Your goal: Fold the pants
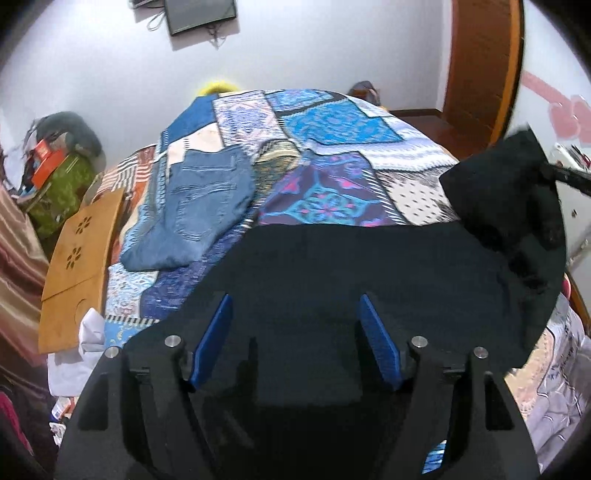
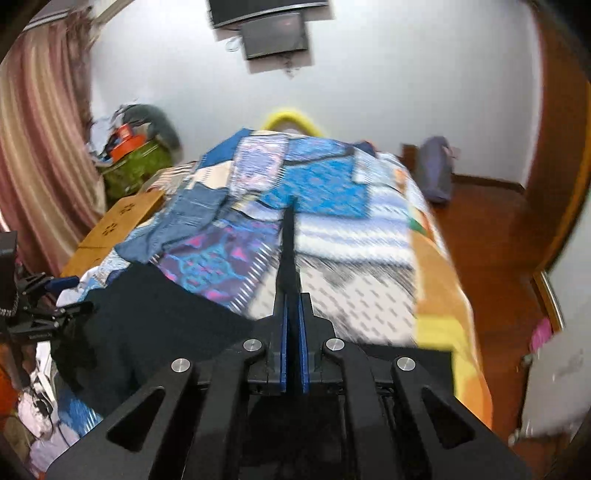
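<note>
Black pants [image 1: 332, 266] under spread left tongs [image 1: 295, 332]; right tongs [image 2: 294, 332] pinch them.

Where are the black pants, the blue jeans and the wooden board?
black pants [image 1: 351, 266], left wrist view, on the flat middle of the cloth.
blue jeans [image 1: 207, 199], left wrist view, on the seat near the back pocket.
wooden board [image 1: 83, 254], left wrist view, on its top face.

A home bedroom is shown: a bed [image 1: 424, 147] is covered by a patchwork quilt [image 1: 332, 125], a striped curtain [image 2: 40, 140] is hung at one side, a screen [image 2: 275, 35] is mounted on the white wall, and clothes and bags are piled beside the wooden door [image 1: 480, 62].
</note>
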{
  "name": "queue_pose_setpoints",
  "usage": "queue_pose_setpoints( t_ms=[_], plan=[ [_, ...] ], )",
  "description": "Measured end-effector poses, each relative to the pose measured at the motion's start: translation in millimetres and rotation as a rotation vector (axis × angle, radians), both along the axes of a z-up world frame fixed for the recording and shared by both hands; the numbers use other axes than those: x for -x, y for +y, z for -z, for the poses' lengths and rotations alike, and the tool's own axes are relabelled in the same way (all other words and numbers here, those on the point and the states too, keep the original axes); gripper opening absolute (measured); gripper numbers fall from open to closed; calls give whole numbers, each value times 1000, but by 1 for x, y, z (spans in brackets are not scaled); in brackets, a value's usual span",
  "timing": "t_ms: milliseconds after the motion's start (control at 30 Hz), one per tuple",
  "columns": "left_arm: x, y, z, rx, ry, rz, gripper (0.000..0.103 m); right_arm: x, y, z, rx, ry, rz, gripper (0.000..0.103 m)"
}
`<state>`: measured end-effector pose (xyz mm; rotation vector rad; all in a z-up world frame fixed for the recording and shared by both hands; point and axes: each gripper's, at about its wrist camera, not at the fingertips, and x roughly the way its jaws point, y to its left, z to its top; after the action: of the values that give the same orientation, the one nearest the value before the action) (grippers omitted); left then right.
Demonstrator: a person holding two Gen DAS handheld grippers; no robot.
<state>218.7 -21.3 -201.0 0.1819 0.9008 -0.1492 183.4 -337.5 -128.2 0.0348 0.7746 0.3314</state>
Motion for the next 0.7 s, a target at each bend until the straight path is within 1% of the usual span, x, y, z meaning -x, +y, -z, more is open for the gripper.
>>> queue_pose_setpoints(
  t_ms=[67,167,233,300,333,433,533,633,667,700],
  plan=[
    [2,-11,5,-10,13,16,72,12,-19,12,19,14,49,5],
    [3,-24,10,-36,29,36,72,30,-48,35,18,73,116,5],
    [2,-29,11,-52,30,45,72,42,-59,51,26,114,141,5],
    [-1,-31,10,-61,34,49,72,53,-72,69,10,172,153,5],
    [-4,-31,10,-63,38,48,72,57,-76,74,5,189,154,5],
    [-14,-28,7,-74,48,37,72,64,-82,80,-25,209,155,5],
    [-26,-27,2,-84,43,27,72,61,-86,67,-46,199,150,9],
    [-38,-29,-4,-92,30,30,73,60,-88,51,-61,152,153,24],
    [-42,-30,-5,-96,26,30,73,59,-89,48,-60,139,156,33],
    [-47,-33,-6,-99,22,33,74,58,-90,44,-60,119,163,40]
  ],
)
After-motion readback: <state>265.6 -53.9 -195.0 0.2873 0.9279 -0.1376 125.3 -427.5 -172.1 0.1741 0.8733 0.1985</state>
